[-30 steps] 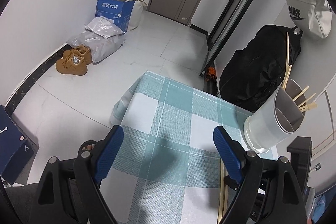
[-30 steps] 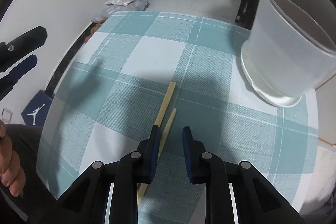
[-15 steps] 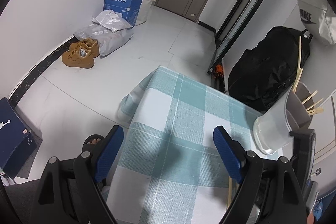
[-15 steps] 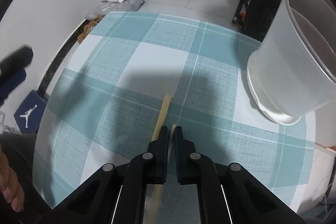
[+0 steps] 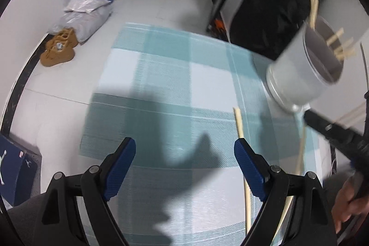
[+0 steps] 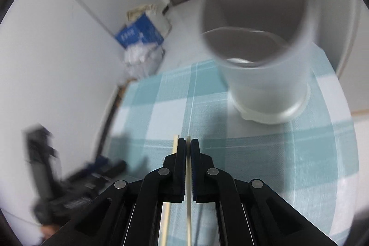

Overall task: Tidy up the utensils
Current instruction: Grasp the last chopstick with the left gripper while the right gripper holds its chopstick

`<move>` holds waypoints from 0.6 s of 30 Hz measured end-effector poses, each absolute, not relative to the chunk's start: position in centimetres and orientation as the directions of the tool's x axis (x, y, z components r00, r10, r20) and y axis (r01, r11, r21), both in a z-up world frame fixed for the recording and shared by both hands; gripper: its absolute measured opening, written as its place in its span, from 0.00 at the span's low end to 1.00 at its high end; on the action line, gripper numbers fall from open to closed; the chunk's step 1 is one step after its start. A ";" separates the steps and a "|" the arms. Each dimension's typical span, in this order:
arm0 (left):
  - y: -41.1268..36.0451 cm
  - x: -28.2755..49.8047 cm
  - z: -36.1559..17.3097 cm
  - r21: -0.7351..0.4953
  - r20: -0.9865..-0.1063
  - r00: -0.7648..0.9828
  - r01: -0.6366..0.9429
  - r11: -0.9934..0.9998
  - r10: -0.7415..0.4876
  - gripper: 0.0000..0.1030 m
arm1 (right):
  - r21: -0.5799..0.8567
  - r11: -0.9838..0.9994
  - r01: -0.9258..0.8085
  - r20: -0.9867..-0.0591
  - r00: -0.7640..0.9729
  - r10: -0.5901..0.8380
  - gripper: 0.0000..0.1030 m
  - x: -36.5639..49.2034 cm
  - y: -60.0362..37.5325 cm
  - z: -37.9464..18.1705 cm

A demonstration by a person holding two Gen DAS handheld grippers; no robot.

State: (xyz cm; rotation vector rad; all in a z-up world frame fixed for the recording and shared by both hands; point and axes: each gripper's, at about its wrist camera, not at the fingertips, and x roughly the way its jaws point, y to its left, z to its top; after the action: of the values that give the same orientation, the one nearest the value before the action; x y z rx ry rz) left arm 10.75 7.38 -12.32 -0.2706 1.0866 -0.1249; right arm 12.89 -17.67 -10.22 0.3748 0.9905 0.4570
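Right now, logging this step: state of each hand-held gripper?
Left hand-held gripper: open, holding nothing.
Right hand-held gripper: closed on one chopstick.

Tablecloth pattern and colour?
Teal and white check on the tablecloth; it shows best in the left wrist view.

Matt woven tablecloth [image 5: 161, 75], frosted plastic holder [image 6: 265, 87]

The right gripper [image 6: 188, 144] has its fingers [image 6: 181, 149] clamped on a pale chopstick [image 6: 188, 190], its tip just past the pads. A second chopstick [image 6: 174, 148] runs beside the left finger, outside the grip. Ahead, a translucent white utensil holder [image 6: 265, 84] stands on the teal-checked worktop [image 6: 299, 153], blurred.
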 end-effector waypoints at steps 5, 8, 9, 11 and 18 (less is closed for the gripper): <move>4.3 11.9 -12.0 -0.198 -0.879 0.434 0.043 0.979 -0.197 0.82 | 0.626 0.770 -0.122 -0.621 0.519 0.587 0.03 12.6 -21.6 -10.3; 3.1 12.6 -11.9 -0.199 -0.889 0.407 0.072 0.977 -0.211 0.82 | 0.688 0.723 -0.067 -0.575 0.557 0.599 0.03 12.0 -24.7 -10.9; 2.7 13.0 -11.9 -0.187 -0.895 0.396 0.078 0.979 -0.202 0.82 | 0.699 0.713 -0.057 -0.565 0.568 0.599 0.03 11.8 -25.5 -11.1; 2.1 13.5 -12.2 -0.164 -0.911 0.370 0.086 0.983 -0.184 0.81 | 0.720 0.694 -0.035 -0.549 0.584 0.599 0.03 11.6 -26.6 -11.6; 1.1 14.7 -13.3 -0.112 -0.949 0.287 0.078 0.991 -0.129 0.58 | 0.780 0.626 0.007 -0.489 0.632 0.601 0.03 11.3 -29.6 -11.9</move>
State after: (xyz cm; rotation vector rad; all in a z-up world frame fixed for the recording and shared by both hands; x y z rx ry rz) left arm 14.68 1.11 -13.25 -0.0465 1.2727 -0.1386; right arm 11.30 -29.58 -11.91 0.8366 0.8281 0.3893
